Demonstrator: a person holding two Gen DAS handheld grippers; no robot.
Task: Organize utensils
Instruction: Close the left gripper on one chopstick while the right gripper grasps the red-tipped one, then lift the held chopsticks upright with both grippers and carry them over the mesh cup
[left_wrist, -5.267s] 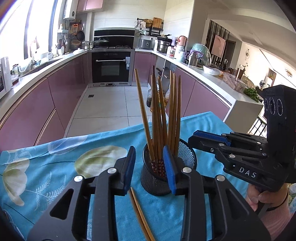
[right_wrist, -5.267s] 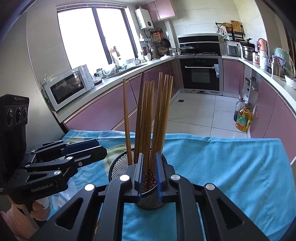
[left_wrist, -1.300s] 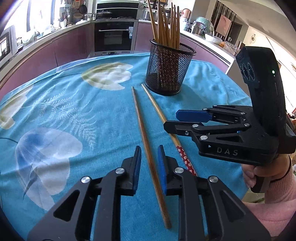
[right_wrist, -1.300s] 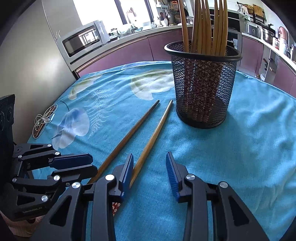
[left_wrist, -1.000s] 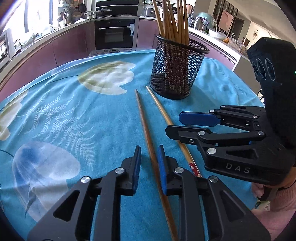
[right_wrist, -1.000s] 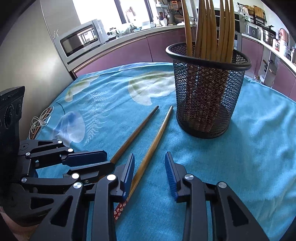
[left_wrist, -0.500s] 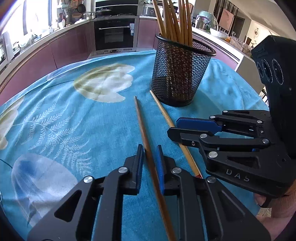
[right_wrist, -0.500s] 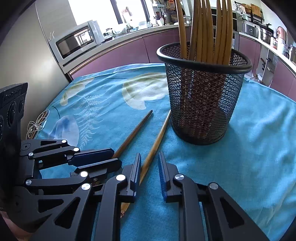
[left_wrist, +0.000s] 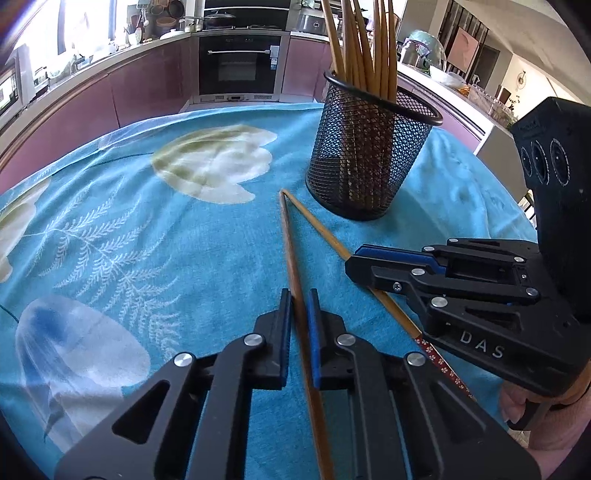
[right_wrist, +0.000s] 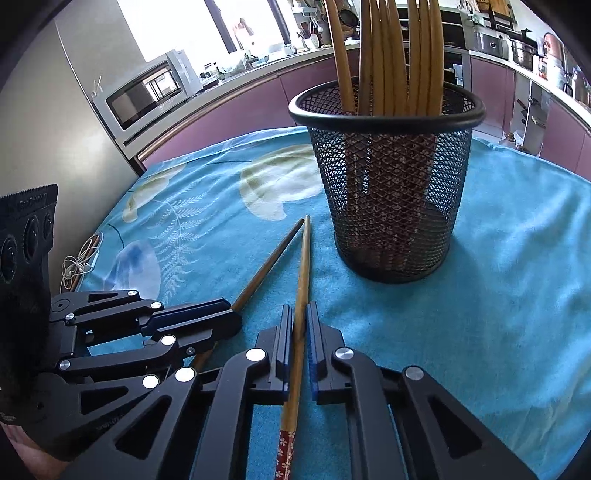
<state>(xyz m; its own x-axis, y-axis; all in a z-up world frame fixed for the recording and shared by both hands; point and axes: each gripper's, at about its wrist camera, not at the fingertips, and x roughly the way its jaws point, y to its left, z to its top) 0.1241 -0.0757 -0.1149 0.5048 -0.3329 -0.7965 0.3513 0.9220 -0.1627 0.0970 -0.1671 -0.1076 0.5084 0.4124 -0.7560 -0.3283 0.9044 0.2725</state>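
Observation:
A black mesh holder (left_wrist: 369, 166) (right_wrist: 391, 192) stands on the blue cloth with several chopsticks upright in it. Two chopsticks lie in front of it, their tips meeting in a V. My left gripper (left_wrist: 297, 301) (right_wrist: 231, 314) has its jaws closing, the pads pressed on the plain brown chopstick (left_wrist: 290, 243) (right_wrist: 269, 262) near its middle. My right gripper (right_wrist: 299, 314) (left_wrist: 354, 260), close beside it, also has its jaws closing, the pads gripping the chopstick with the red flowered end (right_wrist: 303, 266) (left_wrist: 321, 230). Both chopsticks still rest on the cloth.
The blue flower-print tablecloth (left_wrist: 147, 240) covers the round table. A coiled white earphone cable (right_wrist: 79, 266) lies at its left edge. A person's hand (left_wrist: 517, 402) holds the right gripper. Kitchen counters, a microwave (right_wrist: 147, 96) and an oven (left_wrist: 240, 70) lie beyond.
Both grippers have closed from a narrow gap onto their chopsticks. The two chopsticks' far tips have drawn together. Both views have edged closer to the holder.

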